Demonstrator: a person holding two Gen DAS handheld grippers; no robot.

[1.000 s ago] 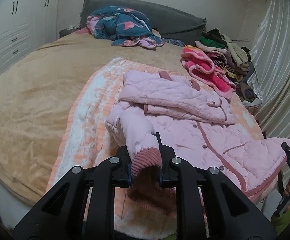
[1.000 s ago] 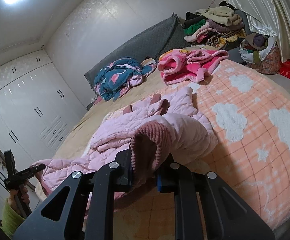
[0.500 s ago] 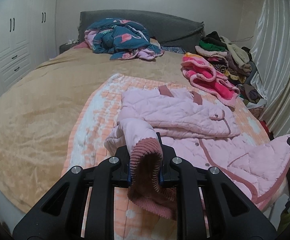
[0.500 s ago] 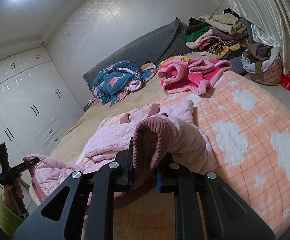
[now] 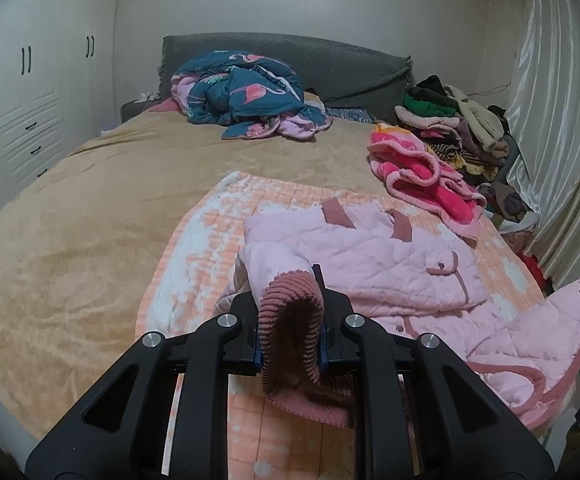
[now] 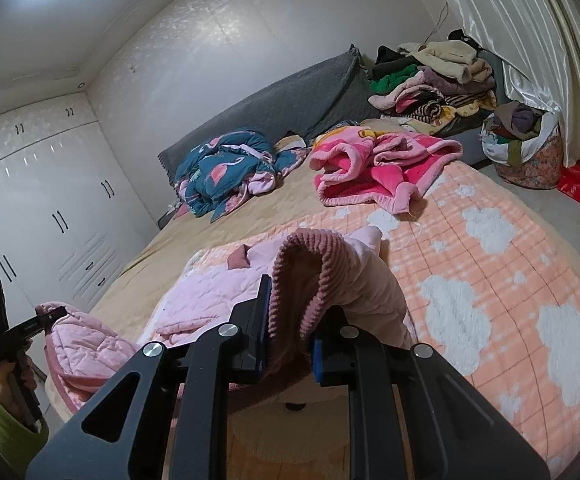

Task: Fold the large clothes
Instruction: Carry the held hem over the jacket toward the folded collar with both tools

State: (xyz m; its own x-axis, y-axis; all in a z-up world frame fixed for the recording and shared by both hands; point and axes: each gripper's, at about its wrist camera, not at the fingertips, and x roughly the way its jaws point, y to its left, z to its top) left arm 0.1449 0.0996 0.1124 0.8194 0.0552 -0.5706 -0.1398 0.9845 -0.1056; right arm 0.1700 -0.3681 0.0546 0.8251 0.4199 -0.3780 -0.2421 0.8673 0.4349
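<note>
Left wrist view: you hold a ribbed cuff of the pink quilted jacket (image 5: 373, 264) in each gripper.

Your left gripper (image 5: 290, 326) is clenched on the dark pink ribbed cuff (image 5: 291, 320) of one sleeve, lifted above the peach cloud-print blanket (image 5: 194, 248) on the bed (image 5: 70, 216). To its right the jacket body lies spread on that blanket, one part raised at the frame's right edge. In the right wrist view, your right gripper (image 6: 290, 332) is clamped on the other ribbed cuff (image 6: 301, 268), with the sleeve arching over the blanket. Farther right lie a bright pink fleece robe (image 6: 377, 168) and a pile of clothes (image 6: 429, 76) by the headboard.
</note>
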